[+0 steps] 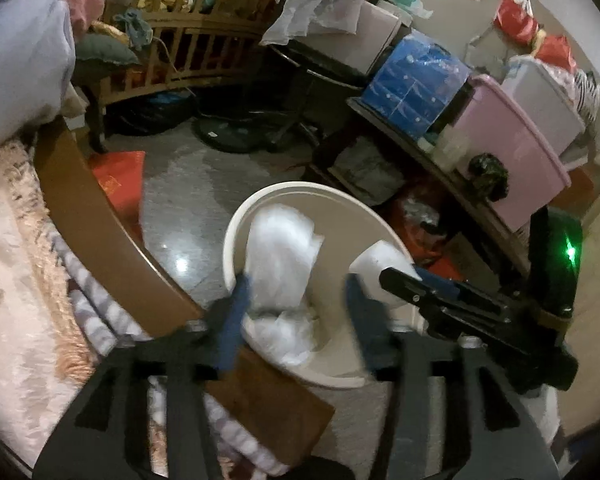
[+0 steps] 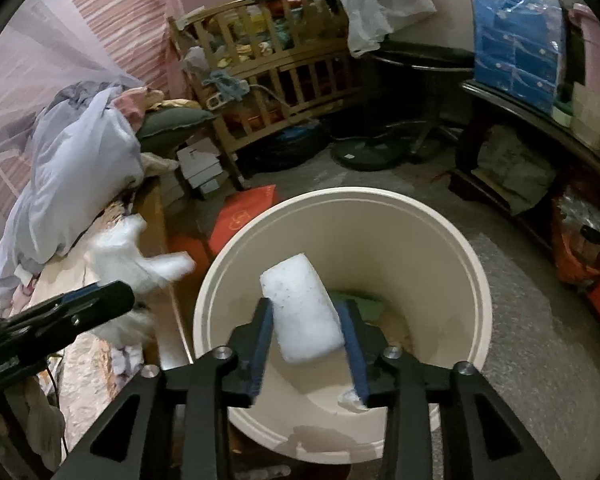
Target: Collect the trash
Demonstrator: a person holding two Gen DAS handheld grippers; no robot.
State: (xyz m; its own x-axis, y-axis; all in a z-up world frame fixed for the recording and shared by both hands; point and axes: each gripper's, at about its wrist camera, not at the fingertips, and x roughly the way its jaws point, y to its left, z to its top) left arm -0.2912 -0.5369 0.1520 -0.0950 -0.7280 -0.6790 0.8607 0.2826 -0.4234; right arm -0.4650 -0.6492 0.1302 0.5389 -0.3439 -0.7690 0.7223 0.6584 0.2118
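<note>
A cream round bin [image 2: 452, 240] stands on the floor beside the bed; it also shows in the left wrist view [image 1: 292, 190]. My right gripper [image 2: 306, 336] is shut on a white foam block [image 2: 300, 308] and holds it over the bin's mouth. Green trash [image 2: 364, 304] lies at the bin's bottom. My left gripper [image 1: 296, 312] is open above the bin's near rim. A crumpled white plastic piece [image 1: 280, 256] is blurred between its fingers, just inside the bin; in the right wrist view it shows at the left [image 2: 136, 260]. The right gripper with the foam block [image 1: 380, 264] shows in the left wrist view.
The bed's brown wooden edge [image 1: 96, 216] runs close left of the bin. A red bag [image 2: 244, 216] lies on the floor behind it. A wooden crib [image 2: 268, 64] stands at the back. A dark low table [image 1: 440, 156] with blue and pink boxes stands at the right.
</note>
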